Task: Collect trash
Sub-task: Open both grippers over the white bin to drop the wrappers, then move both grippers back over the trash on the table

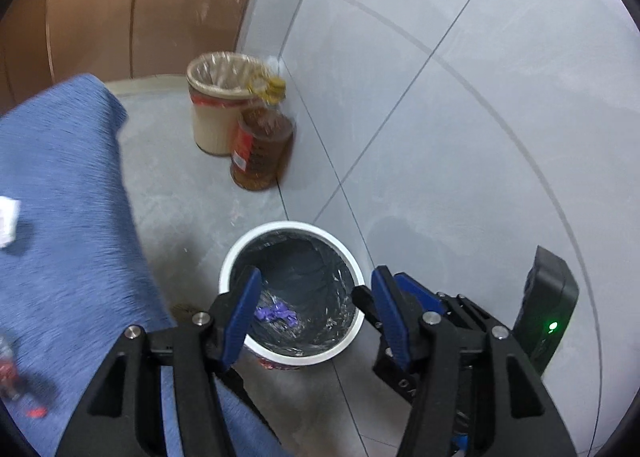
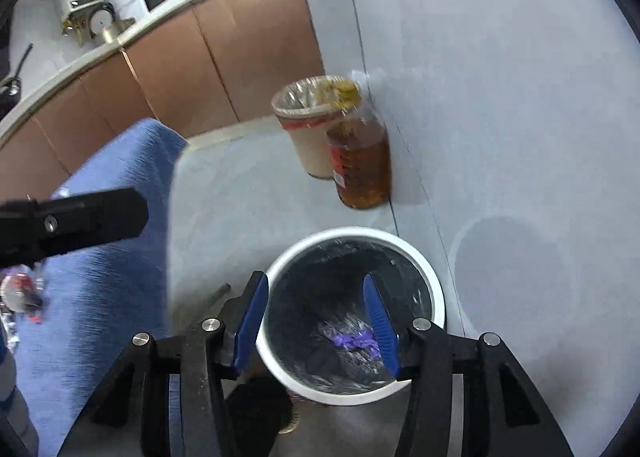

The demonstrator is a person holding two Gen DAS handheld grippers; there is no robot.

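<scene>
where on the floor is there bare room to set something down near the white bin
Bare floor lies between the blue cloth, the white bin and the beige bin. The wall side is crowded: the oil bottle stands against the beige bin, at the wall.

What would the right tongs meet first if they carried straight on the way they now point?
Most likely the white trash bin. The right tongs are open and empty, aimed down into its mouth, so they would probably reach the black liner and the purple scrap lying inside. Depth is unclear.
</scene>
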